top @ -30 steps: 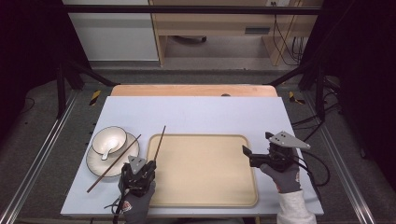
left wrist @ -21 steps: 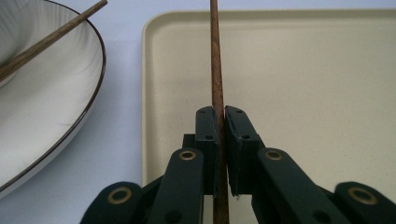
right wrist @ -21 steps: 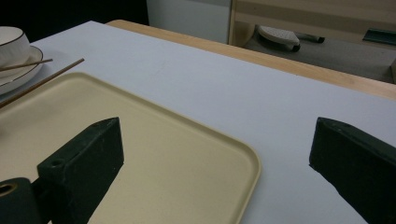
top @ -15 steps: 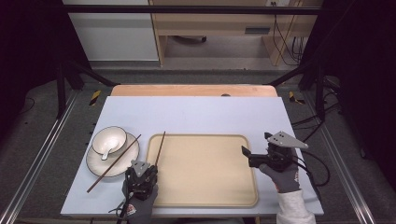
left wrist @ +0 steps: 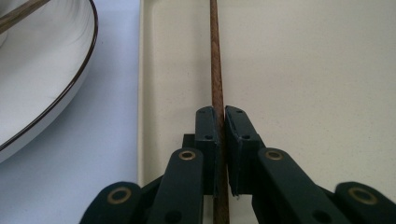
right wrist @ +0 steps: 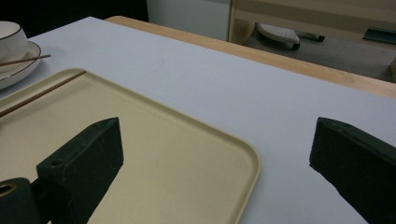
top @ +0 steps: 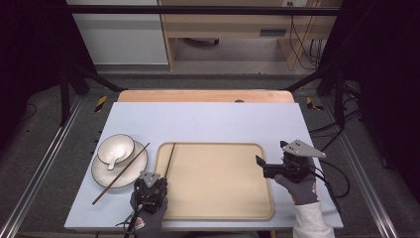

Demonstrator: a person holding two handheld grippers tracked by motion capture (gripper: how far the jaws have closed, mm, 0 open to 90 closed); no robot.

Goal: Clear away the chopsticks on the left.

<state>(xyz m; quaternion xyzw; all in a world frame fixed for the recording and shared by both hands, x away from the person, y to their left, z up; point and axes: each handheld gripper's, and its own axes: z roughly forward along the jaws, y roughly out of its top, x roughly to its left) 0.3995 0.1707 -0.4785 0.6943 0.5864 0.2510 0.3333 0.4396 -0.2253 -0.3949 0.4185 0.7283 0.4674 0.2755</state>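
Currently left tool [top: 150,187] is clamping one chopstick [left wrist: 215,70], long axis running straight ahead along the tray's [top: 218,213] left edge; right tool [top: 267,167] is hovering wide open, empty.

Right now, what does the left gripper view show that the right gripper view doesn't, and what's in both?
The left gripper view alone shows the left gripper shut on a brown chopstick over the tray. The right gripper view alone shows the right gripper open with nothing between its jaws, plus the bowl and the second chopstick resting across the plate. Both share the beige tray, the held chopstick and the dark-rimmed white plate.
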